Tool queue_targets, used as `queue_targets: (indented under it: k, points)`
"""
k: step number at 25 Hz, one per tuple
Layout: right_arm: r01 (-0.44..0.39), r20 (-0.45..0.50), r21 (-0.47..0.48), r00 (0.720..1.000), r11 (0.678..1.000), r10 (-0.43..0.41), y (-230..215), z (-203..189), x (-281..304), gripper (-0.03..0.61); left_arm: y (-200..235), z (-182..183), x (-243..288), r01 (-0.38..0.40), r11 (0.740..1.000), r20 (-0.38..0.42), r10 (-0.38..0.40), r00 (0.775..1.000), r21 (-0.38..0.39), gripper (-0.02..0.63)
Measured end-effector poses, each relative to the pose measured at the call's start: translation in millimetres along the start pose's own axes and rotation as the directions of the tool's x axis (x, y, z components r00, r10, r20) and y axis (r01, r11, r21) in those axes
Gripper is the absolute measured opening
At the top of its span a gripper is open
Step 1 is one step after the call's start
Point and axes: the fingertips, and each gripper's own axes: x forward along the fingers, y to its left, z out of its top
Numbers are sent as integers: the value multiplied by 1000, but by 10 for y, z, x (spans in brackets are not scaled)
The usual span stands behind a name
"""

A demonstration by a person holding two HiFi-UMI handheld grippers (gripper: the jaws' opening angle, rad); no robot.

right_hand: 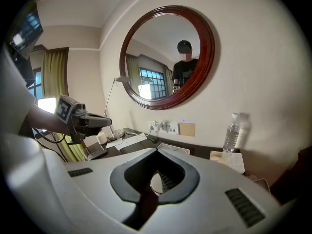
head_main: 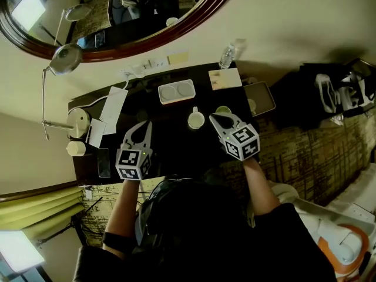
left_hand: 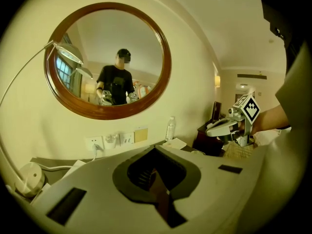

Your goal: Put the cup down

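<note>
With the cup (head_main: 195,120) standing upright on the worktop (head_main: 176,148) at frame centre, and the left hand-held gripper (head_main: 143,127) and right hand-held gripper (head_main: 214,118) both closed and empty, the sensible finish is to draw clear without nudging it.

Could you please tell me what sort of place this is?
Probably a hotel room: a dark desk stands under a round wood-framed wall mirror, with a water bottle and a cup on it.
</note>
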Motion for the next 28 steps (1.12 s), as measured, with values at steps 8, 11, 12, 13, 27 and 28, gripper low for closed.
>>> queue_targets:
  k: [8, 11, 12, 13, 27, 28]
  points:
    - [-7, -5, 6, 1000, 1000, 7, -53, -13, 3, 0, -85, -68, 41, 7, 1000, -31, -7, 999, -12, 3]
    - [-21, -24, -28, 1000, 999, 20, -17, -11, 20, 2, -147, -54, 65, 16, 1000, -36, -16, 999, 3, 3]
    - [-23, -43, -60, 999, 998, 20, 2, -24, 37, 18, -156, -58, 76, 17, 1000, -35, -17, 999, 2, 3]
    - [-25, -69, -105, 997, 994, 18, 25, -45, 62, 35, -166, -63, 88, 18, 1000, -34, -18, 999, 0, 3]
    - [-101, -472, -286, 881, 953, -48, 120, -1022, 885, 455, -181, -207, 172, 61, 998, -57, -61, 997, 7, 2]
    - [-80, -484, -276, 872, 958, -67, 92, -1065, 941, 467, -180, -226, 183, 71, 997, -61, -71, 996, 4, 2]
